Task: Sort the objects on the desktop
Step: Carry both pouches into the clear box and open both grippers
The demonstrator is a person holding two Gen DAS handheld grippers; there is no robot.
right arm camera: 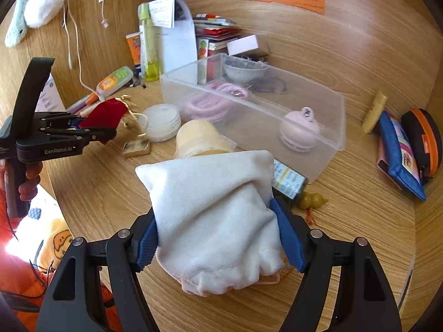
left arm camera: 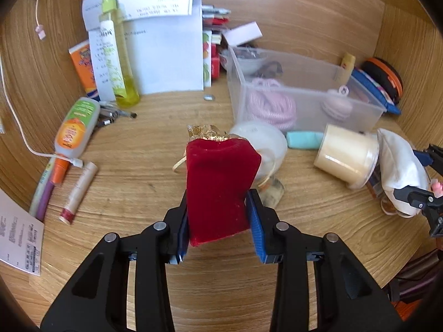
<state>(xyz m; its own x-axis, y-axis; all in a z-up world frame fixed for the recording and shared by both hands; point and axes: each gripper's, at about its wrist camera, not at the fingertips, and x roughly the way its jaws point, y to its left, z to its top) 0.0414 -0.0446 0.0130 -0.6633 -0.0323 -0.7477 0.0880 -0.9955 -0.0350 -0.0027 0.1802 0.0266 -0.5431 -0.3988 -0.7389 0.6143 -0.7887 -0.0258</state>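
My left gripper (left arm camera: 218,207) is shut on a red velvet pouch (left arm camera: 218,188) with a gold trim and holds it upright above the wooden desk; the pouch also shows in the right wrist view (right arm camera: 103,114), in the left gripper (right arm camera: 83,130). My right gripper (right arm camera: 218,221) is shut on a white cloth pouch (right arm camera: 216,207) and holds it above the desk; that pouch shows at the right edge of the left wrist view (left arm camera: 401,171). A clear plastic bin (right arm camera: 326,127) holds a pink cord coil (right arm camera: 213,102) and a pink macaron case (right arm camera: 300,131).
A cream ribbon roll (left arm camera: 346,157), a round white case (left arm camera: 265,141) and a teal tube (left arm camera: 304,139) lie before the bin. Bottles (left arm camera: 76,127), pens and papers (left arm camera: 166,52) crowd the left and back. A blue pouch (right arm camera: 398,152) and an orange-rimmed case (right arm camera: 423,138) lie right.
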